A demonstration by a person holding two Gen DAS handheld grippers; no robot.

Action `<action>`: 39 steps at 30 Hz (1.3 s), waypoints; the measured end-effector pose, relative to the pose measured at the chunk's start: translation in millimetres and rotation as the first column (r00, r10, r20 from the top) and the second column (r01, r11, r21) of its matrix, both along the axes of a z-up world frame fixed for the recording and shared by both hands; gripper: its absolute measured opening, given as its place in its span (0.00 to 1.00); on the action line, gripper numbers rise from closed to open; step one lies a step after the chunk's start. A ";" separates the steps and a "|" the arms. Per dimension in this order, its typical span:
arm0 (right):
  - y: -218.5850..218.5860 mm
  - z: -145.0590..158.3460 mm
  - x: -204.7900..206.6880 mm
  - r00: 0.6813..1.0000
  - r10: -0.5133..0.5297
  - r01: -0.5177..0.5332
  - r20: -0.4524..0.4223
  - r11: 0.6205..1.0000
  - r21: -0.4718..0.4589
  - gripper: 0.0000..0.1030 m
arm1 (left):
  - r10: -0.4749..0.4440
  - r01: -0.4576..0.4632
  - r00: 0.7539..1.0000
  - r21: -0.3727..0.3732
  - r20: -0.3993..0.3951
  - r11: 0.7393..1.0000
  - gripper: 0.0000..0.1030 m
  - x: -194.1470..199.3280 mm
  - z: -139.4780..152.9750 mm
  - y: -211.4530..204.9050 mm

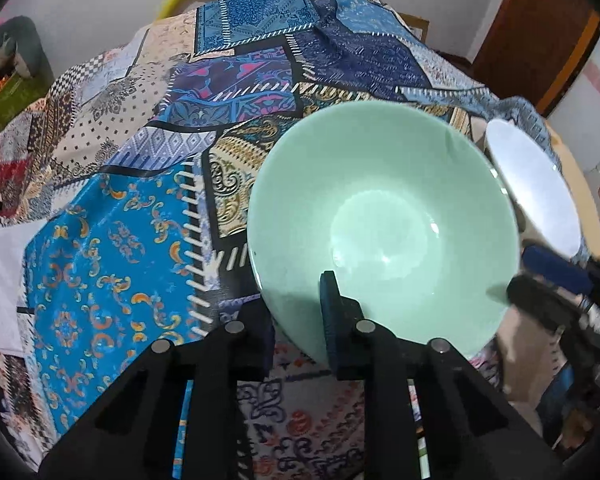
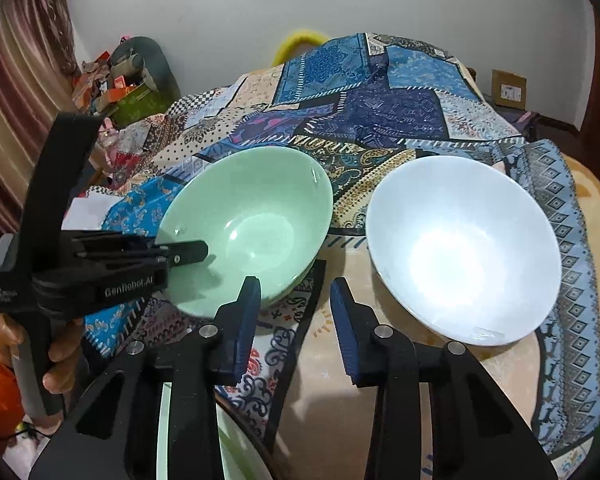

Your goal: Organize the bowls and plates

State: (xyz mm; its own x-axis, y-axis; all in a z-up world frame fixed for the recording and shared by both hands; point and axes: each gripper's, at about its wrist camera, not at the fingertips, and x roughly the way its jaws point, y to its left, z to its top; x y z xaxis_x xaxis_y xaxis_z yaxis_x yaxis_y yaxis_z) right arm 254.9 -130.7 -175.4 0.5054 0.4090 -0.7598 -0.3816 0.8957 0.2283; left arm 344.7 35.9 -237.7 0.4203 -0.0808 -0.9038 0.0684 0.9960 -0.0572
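A pale green bowl (image 1: 380, 200) (image 2: 260, 208) sits tilted on the patchwork cloth. My left gripper (image 1: 296, 320) is shut on its near rim, one finger inside the bowl and the other outside under the rim. The right wrist view shows that gripper (image 2: 188, 258) coming in from the left, held by a hand (image 2: 60, 360). A white bowl (image 2: 460, 248) (image 1: 536, 188) rests just right of the green one. My right gripper (image 2: 296, 300) stands open over the cloth between the two bowls, nothing between its blue pads.
The patchwork tablecloth (image 2: 380, 100) covers a round table and drapes over its far edge. A pale green rim of another dish (image 2: 162, 432) shows under my right gripper at the bottom. Boxes and clutter (image 2: 116, 92) lie beyond the table at left; a cardboard box (image 2: 508, 88) sits at right.
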 end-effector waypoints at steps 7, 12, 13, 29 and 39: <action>17.3 -3.7 19.2 0.999 0.034 -0.034 -0.029 0.999 -0.007 0.31 | -0.001 0.000 1.000 -0.010 -0.013 1.000 0.20 -4.7 0.2 15.9; 30.1 -11.0 33.5 0.997 0.048 -0.050 -0.062 0.999 -0.023 0.24 | -0.001 0.001 1.000 -0.029 0.002 1.000 0.20 -4.8 1.3 16.8; 31.1 -12.9 36.0 0.997 0.048 -0.049 -0.065 0.998 -0.027 0.23 | 0.000 0.000 1.000 -0.034 0.003 0.999 0.20 -4.6 1.3 17.1; 24.1 2.3 19.2 0.999 0.020 -0.021 -0.035 0.999 -0.029 0.18 | -0.003 0.005 0.997 -0.038 0.071 0.999 0.20 -33.7 34.2 3.8; 19.1 44.0 -17.6 0.999 0.015 -0.014 0.041 1.000 -0.018 0.18 | 0.012 -0.006 0.989 -0.040 0.148 0.999 0.20 -83.3 82.4 -2.9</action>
